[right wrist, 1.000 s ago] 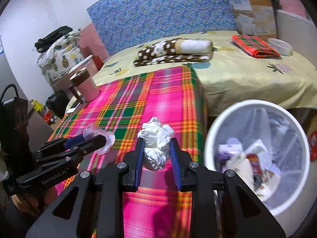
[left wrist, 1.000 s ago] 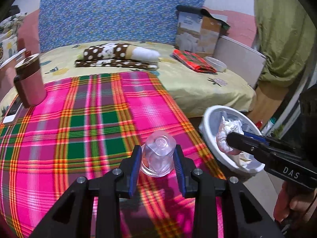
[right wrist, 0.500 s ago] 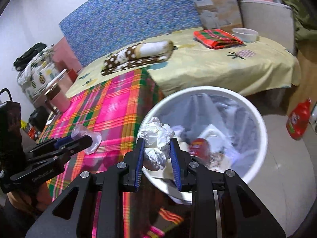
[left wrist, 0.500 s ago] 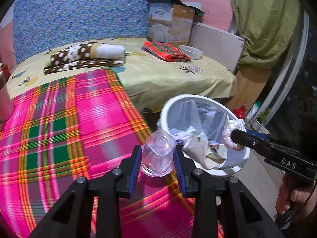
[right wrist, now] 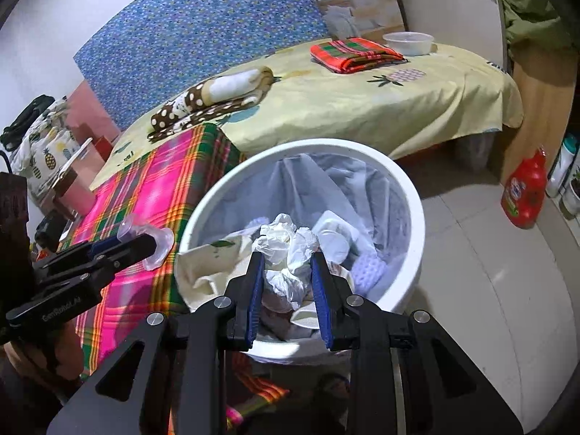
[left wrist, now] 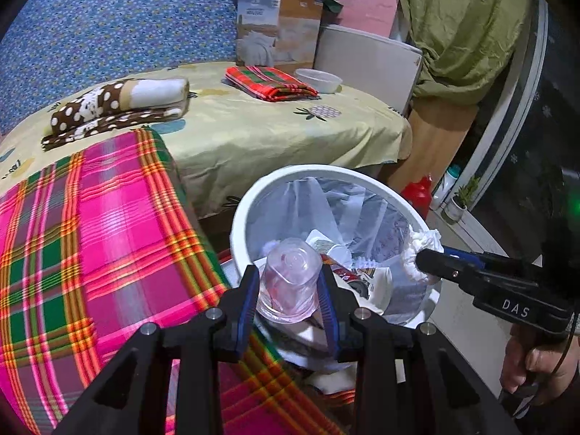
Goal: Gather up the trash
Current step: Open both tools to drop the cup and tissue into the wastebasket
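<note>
2 handheld grippers hang over a round white trash bin (right wrist: 406,195) that stands on the floor just beside a bed draped in a pink plaid cloth (left wrist: 90,224). The left gripper (left wrist: 288,291) is clamped on a clear plastic cup (left wrist: 290,279), pinched across its soft side walls, base pointing away, at the bin's near left rim. The right gripper (right wrist: 286,279) is closed around a crumpled white tissue wad (right wrist: 288,253), held above the middle of the bin.

Both items look very light. The cup is thin and slick and seems to buckle under the squeeze, so a mid-wall hold suits it; the wad is soft and squashes easily, so it can be taken anywhere.

The bin is lined with a pale bag and already partly filled with wrappers and paper. Its wide mouth leaves open room for a drop. The bed edge presses close on the left; bare floor lies to the right, with a red bottle (right wrist: 523,195) farther off.
</note>
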Available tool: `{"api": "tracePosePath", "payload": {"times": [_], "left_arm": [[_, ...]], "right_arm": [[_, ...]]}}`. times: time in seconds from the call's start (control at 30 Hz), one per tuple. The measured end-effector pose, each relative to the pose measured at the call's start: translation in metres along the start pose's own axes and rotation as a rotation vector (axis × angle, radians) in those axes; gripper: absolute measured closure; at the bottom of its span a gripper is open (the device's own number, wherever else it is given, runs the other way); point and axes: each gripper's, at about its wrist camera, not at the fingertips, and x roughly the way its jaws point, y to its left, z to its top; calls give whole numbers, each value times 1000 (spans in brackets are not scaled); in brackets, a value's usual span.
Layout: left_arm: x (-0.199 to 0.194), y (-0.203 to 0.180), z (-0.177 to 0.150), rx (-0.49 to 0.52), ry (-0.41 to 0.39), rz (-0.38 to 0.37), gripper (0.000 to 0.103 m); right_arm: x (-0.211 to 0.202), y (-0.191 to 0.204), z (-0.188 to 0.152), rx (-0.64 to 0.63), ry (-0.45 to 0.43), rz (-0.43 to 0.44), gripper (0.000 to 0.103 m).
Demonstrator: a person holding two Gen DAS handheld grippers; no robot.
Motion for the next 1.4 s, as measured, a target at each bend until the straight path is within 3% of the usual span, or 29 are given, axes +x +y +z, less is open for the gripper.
{"api": "tracePosePath", "payload": {"times": [0.53, 0.57, 0.63, 0.67, 0.8, 1.4], "left_arm": [[43, -14, 11, 19, 58, -61, 68], [45, -14, 11, 24, 61, -62, 67], [46, -15, 10, 32, 60, -65, 51], [46, -15, 10, 34, 58, -69, 50], [42, -15, 9, 30, 50, -61, 47], [-29, -5, -13, 0, -46, 26, 47]], "right_arm": [[16, -26, -1, 58, 55, -16, 71], [17, -26, -1, 59, 58, -15, 71], [17, -25, -2, 53, 60, -14, 69], [17, -24, -1, 51, 60, -15, 68], [15, -20, -2, 36, 54, -14, 60], [-22, 14, -15, -11, -29, -17, 59]]}}
